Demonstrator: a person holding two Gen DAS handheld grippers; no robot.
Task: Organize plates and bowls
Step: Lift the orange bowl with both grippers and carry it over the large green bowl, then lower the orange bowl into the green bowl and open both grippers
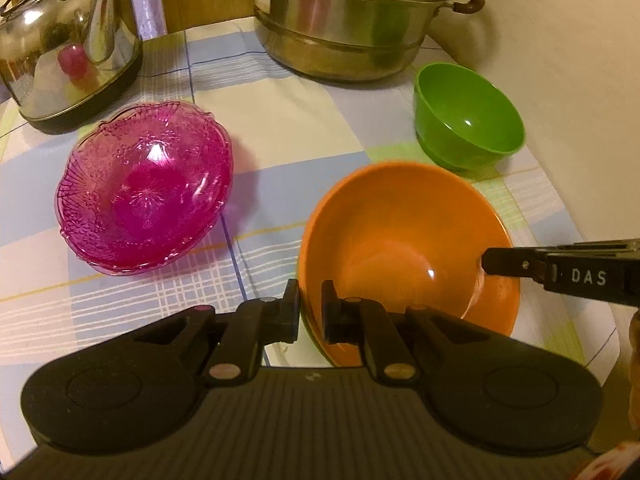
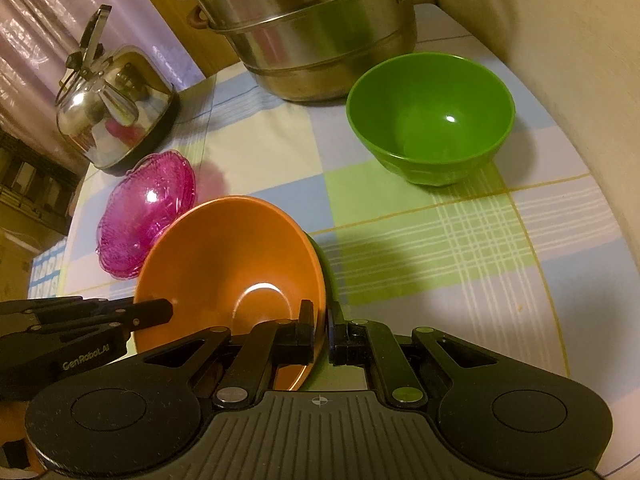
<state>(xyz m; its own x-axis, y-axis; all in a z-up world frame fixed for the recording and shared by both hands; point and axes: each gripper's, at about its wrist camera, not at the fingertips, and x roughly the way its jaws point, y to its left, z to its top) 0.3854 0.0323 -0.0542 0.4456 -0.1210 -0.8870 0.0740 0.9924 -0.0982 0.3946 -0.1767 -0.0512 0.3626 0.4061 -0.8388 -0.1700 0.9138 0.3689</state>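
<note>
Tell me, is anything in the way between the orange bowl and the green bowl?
Nothing visible. Both grippers, left and right, pinch the orange bowl; only bare tablecloth lies between it and the green bowl.

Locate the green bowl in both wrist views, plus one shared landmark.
Left wrist: green bowl upper right, beyond the orange bowl.
Right wrist: green bowl upper centre-right, upright on the checked cloth.
Shared landmark: the steel steamer pot just behind it in both.

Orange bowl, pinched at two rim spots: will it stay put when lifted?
Likely stiff: the orange bowl holds its shape between the left gripper and right gripper. Its glossy glare suggests slippery walls. Probably light, thin-rimmed plastic.
</note>
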